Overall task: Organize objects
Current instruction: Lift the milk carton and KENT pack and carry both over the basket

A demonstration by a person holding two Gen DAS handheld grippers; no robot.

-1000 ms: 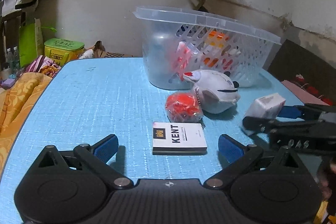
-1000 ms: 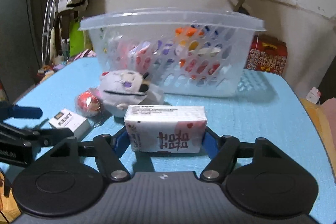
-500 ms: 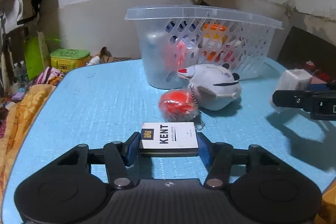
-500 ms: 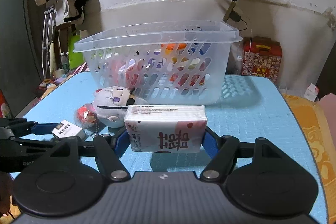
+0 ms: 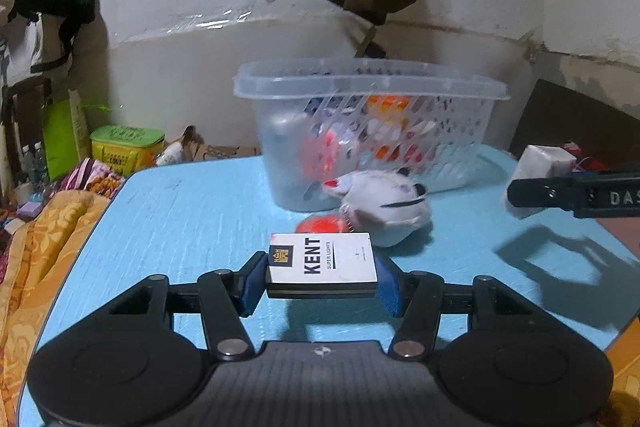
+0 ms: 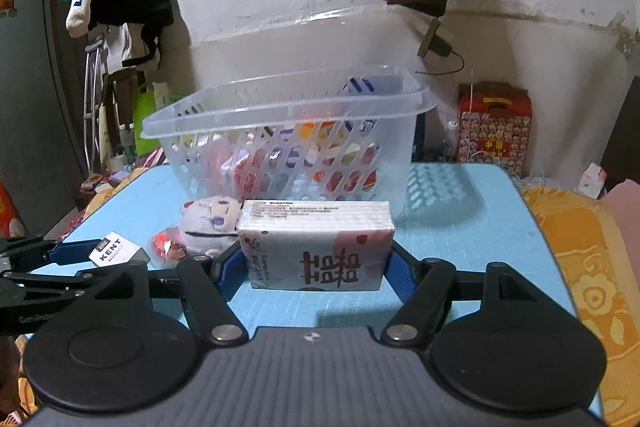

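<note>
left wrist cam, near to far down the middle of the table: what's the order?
left gripper shut on the KENT pack → red-orange ball → white plush toy → clear plastic basket at the far edge of the blue table.

basket (image 5: 360, 95) at table (image 5: 180, 219) rear | plush toy (image 5: 384, 207) before basket

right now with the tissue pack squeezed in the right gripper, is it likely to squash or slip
The tissue pack is probably soft: its plastic wrap looks glossy and slightly bulged between the right gripper pads, so it may squash a little. It likely weighs little, being paper. The glossy wrap could be a bit slippery, though the pads sit flat on both ends.
</note>
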